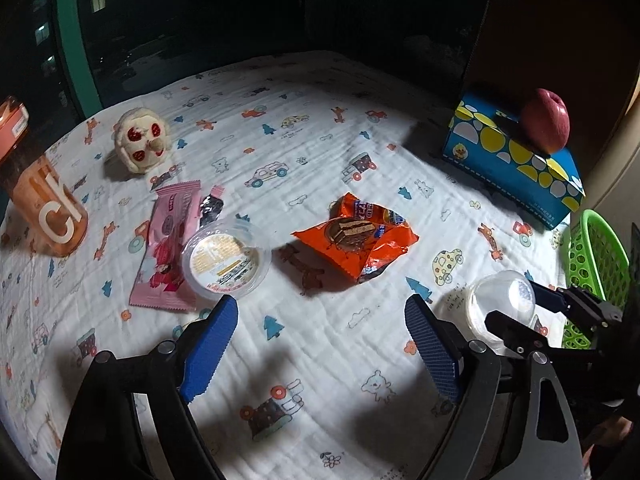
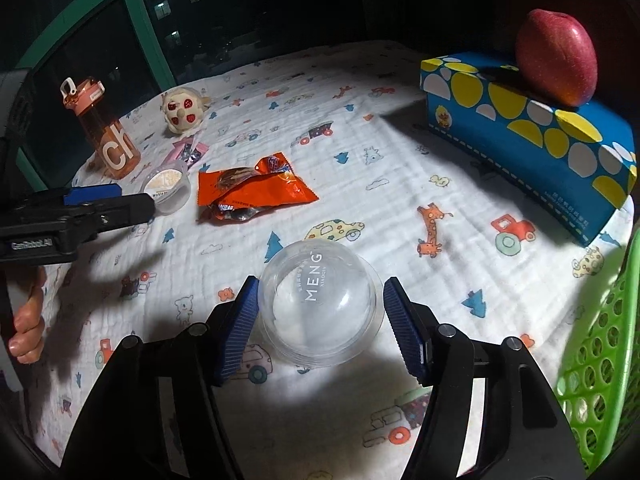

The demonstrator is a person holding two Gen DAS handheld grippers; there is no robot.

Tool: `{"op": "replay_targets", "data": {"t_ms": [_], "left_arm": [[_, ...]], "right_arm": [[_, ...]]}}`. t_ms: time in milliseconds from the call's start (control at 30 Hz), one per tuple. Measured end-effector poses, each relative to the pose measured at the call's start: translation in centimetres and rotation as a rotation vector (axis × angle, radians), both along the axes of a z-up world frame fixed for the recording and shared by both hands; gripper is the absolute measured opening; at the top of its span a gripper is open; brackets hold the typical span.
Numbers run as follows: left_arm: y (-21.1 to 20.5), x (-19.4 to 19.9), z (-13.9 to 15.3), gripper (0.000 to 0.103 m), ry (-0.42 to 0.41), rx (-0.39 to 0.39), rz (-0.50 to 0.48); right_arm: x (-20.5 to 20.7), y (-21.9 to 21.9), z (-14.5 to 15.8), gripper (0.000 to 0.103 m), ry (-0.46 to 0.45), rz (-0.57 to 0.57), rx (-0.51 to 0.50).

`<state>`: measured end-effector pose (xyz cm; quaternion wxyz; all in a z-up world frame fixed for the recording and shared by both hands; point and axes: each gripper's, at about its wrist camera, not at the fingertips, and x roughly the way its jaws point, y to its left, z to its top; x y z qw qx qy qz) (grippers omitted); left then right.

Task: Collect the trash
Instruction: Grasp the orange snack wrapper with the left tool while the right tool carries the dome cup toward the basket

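Right wrist view — right gripper [image 2: 320, 316] spread around clear dome lid [image 2: 318, 304], green basket [image 2: 600, 340] at right; left gripper [image 1: 320, 344] spread, empty — near orange wrapper [image 1: 360, 236].

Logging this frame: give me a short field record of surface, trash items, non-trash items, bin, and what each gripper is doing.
surface: printed cloth over the table
trash: clear dome lid; orange wrapper; pink wrapper; small plastic cup
non-trash: orange bottle; plush toy; apple resting on the tissue box
bin: green basket at the right edge
left gripper: jaws open, empty, near the cup
right gripper: jaws open on either side of the dome lid, not yet closed
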<state>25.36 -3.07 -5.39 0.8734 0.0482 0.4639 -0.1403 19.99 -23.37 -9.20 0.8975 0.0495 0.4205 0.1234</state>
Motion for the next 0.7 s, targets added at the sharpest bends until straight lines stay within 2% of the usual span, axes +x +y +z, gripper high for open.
{"op": "replay_targets", "data": {"t_ms": [233,267,367,467,700], "left_arm": [[-3.6,2.8,-0.9,0.089,0.013,0.071,-0.113],[-4.3,3.2,-1.2,0.092,0.021,0.081,-0.150],[-6.2,4.4,-2.2,0.093,0.020,0.156,-0.215],[-7.3,5.9,-3.4,0.093,0.042,0.199,-0.257],[-7.6,8.5,-5.7,0.093,0.127,0.171,-0.294]], "right_arm": [[-1.9,-3.0,2.5,0.063,-0.046,-0.040,0.030],[-2.3,-3.5,2.8,0.063,-0.052,-0.047,0.033],[-3.1,-4.8,3.4,0.063,-0.060,-0.068,0.050],[-3.9,-6.2,3.8,0.063,-0.068,-0.096,0.053],[-5.4,-9.0,4.2,0.063,-0.068,-0.155,0.058]]}}
